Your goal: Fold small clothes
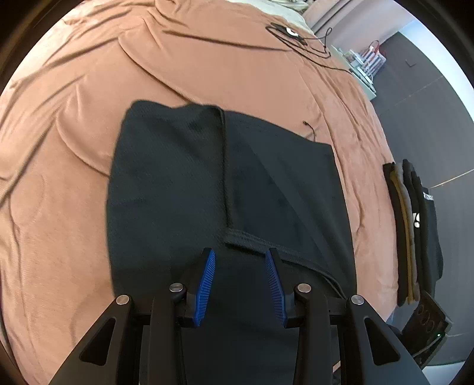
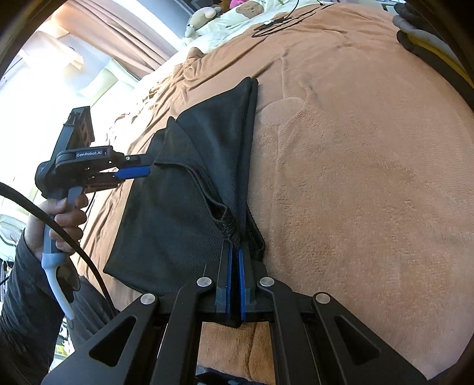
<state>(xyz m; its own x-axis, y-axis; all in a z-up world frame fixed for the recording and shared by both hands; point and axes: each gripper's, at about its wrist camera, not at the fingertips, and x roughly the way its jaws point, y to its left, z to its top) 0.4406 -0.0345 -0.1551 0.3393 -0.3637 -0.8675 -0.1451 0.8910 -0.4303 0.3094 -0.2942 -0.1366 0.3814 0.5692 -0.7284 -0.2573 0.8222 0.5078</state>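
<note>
A black garment lies partly folded on the brown blanket. My left gripper is open, its blue pads just above the garment's hem, holding nothing. In the right wrist view the left gripper sits at the garment's left edge. My right gripper is shut on the black garment, pinching its hem near the folded right edge. The garment's near end is hidden under the gripper.
A stack of folded dark and tan clothes lies at the blanket's right edge; it also shows in the right wrist view. Black cables lie at the far end. Pillows and a plush toy sit beyond.
</note>
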